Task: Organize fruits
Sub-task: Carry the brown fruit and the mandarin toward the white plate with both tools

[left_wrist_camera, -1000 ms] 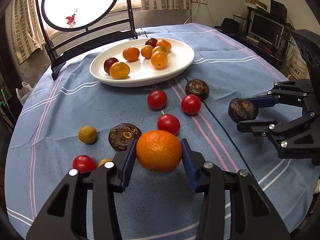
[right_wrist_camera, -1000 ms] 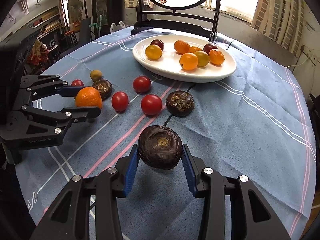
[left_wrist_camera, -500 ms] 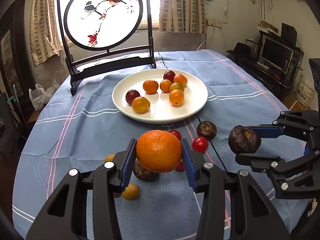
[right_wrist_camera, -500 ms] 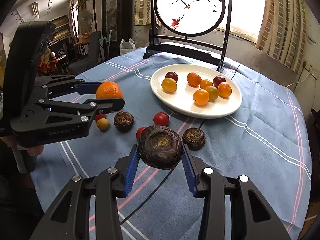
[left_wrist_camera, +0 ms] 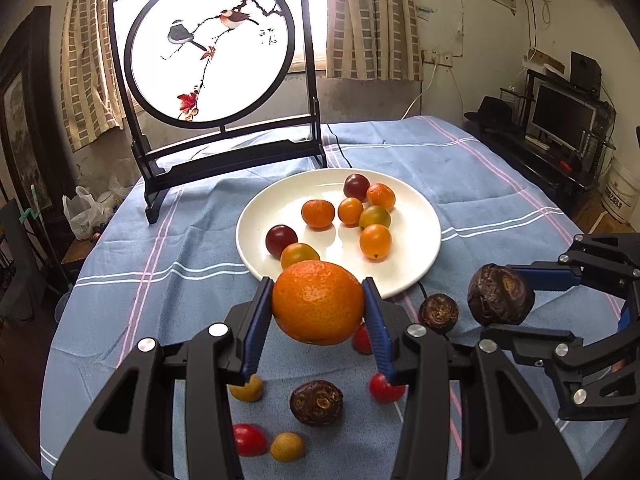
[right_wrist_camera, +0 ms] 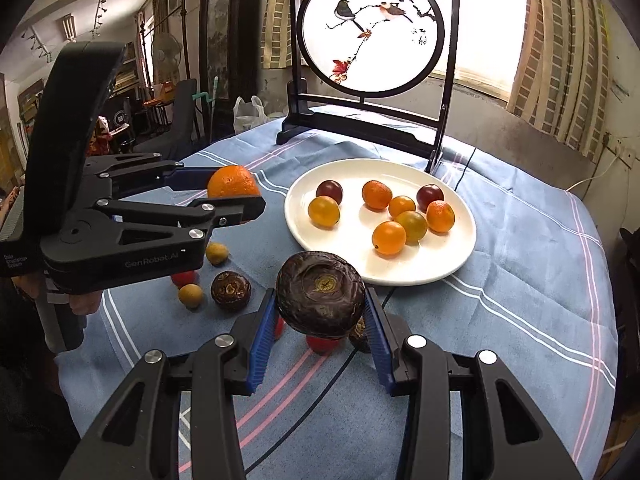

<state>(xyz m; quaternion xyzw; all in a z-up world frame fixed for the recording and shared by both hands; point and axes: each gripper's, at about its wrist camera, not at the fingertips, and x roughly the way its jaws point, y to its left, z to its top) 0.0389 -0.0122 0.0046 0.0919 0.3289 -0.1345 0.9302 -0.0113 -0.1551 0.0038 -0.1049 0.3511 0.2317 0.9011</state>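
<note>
While tilted downward, left tongs [left_wrist_camera: 318, 306] clamp orange [left_wrist_camera: 318, 302], above tablecloth [left_wrist_camera: 160, 300]

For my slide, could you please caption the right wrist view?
Right gripper holds a dark brown wrinkled fruit above the blue striped tablecloth, near the white round plate of small fruits.

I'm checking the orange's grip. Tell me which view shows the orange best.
The left wrist view: the orange fills the centre, clamped between the left gripper's blue pads. The right wrist view shows only its top, small, behind a black finger.
</note>
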